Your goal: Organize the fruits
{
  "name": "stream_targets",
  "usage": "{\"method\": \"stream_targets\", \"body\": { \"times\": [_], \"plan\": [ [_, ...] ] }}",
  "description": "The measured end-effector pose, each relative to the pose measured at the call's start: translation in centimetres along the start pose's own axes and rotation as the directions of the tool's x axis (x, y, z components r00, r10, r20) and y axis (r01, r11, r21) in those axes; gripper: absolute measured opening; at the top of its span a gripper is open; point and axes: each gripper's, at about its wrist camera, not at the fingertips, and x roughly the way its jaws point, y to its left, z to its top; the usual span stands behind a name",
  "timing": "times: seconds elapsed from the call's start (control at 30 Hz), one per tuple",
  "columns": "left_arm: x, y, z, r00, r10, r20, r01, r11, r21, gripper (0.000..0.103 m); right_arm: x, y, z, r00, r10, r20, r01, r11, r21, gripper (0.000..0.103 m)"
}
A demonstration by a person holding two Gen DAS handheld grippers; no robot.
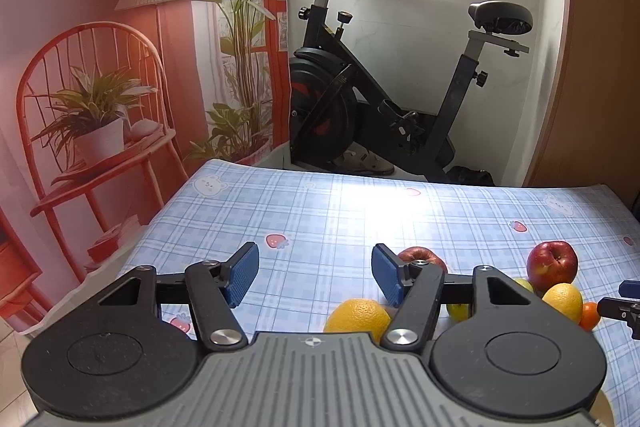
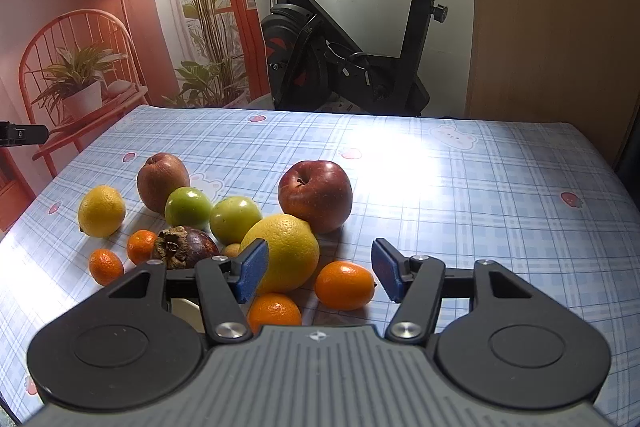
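Several fruits lie bunched on the blue plaid tablecloth (image 2: 480, 207). In the right wrist view my right gripper (image 2: 320, 265) stands open low over the pile's near side. A small orange mandarin (image 2: 345, 285) and a large yellow citrus (image 2: 288, 253) sit between its fingers, and the pads do not press on either. Beyond are a dark red apple (image 2: 316, 195), two green fruits (image 2: 188, 207), a dull apple (image 2: 162, 181), a lemon (image 2: 101, 211) and a mangosteen (image 2: 188, 245). My left gripper (image 1: 316, 275) is open over bare cloth, with a yellow citrus (image 1: 356, 315) under its right finger.
An exercise bike (image 1: 380, 87) stands beyond the table's far edge. A printed backdrop with a chair and plants (image 1: 100, 87) hangs to the left, and a wooden panel (image 2: 560, 27) rises at the right. Bare cloth stretches right of the fruits.
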Motion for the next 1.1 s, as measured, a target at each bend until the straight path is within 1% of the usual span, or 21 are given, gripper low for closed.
{"method": "stream_targets", "body": {
  "times": [0.13, 0.27, 0.37, 0.4, 0.47, 0.53, 0.6, 0.63, 0.8, 0.93, 1.1],
  "plan": [
    [0.1, -0.5, -0.3, 1.0, 0.004, 0.012, -0.004, 1.0, 0.024, 0.065, 0.2, 0.1, 0.2, 1.0, 0.003, -0.001, -0.003, 1.0, -0.012, 0.061],
    [-0.1, -0.5, -0.2, 1.0, -0.009, 0.025, 0.008, 0.999, 0.039, 0.065, 0.5, 0.3, 0.4, 1.0, 0.01, 0.0, -0.01, 1.0, -0.016, 0.06],
    [0.0, -0.6, 0.1, 0.999, -0.024, 0.027, 0.023, 0.999, 0.044, 0.057, 0.9, 0.6, 0.8, 0.999, 0.034, -0.009, -0.034, 0.999, -0.023, 0.056],
    [0.0, -0.6, 0.2, 0.999, -0.029, 0.026, 0.028, 0.999, 0.046, 0.054, 1.2, 0.7, 1.2, 0.998, 0.059, -0.017, -0.06, 0.998, -0.024, 0.055],
    [0.1, -0.9, 0.7, 0.999, -0.043, 0.033, 0.042, 0.998, 0.053, 0.053, 1.6, 1.0, 2.2, 0.993, 0.113, -0.033, -0.114, 0.993, -0.024, 0.052],
    [0.4, -1.4, 1.4, 0.997, -0.066, 0.036, 0.064, 0.996, 0.068, 0.053, 2.4, 1.2, 3.5, 0.985, 0.161, -0.065, -0.163, 0.986, -0.027, 0.052],
    [1.1, -1.8, 1.9, 0.995, -0.103, 0.007, 0.102, 0.992, 0.076, 0.053, 3.1, 1.4, 4.8, 0.978, 0.188, -0.092, -0.192, 0.981, -0.031, 0.051],
    [1.5, -1.9, 2.0, 0.994, -0.11, -0.004, 0.11, 0.991, 0.073, 0.053, 3.5, 1.6, 5.4, 0.976, 0.194, -0.099, -0.199, 0.979, -0.038, 0.049],
    [3.0, -2.4, 1.6, 0.991, -0.127, -0.032, 0.129, 0.988, 0.083, 0.053, 5.2, 2.4, 7.3, 0.967, 0.203, -0.151, -0.218, 0.972, -0.089, 0.048],
    [3.9, -2.6, 1.0, 0.986, -0.162, -0.048, 0.165, 0.983, 0.08, 0.053, 6.3, 2.9, 7.5, 0.958, 0.211, -0.193, -0.232, 0.968, -0.092, 0.041],
    [4.1, -2.2, 0.2, 0.982, -0.181, -0.062, 0.185, 0.98, 0.073, 0.053, 5.9, 2.6, 7.2, 0.957, 0.214, -0.195, -0.232, 0.97, -0.075, 0.041]
  ]
}}
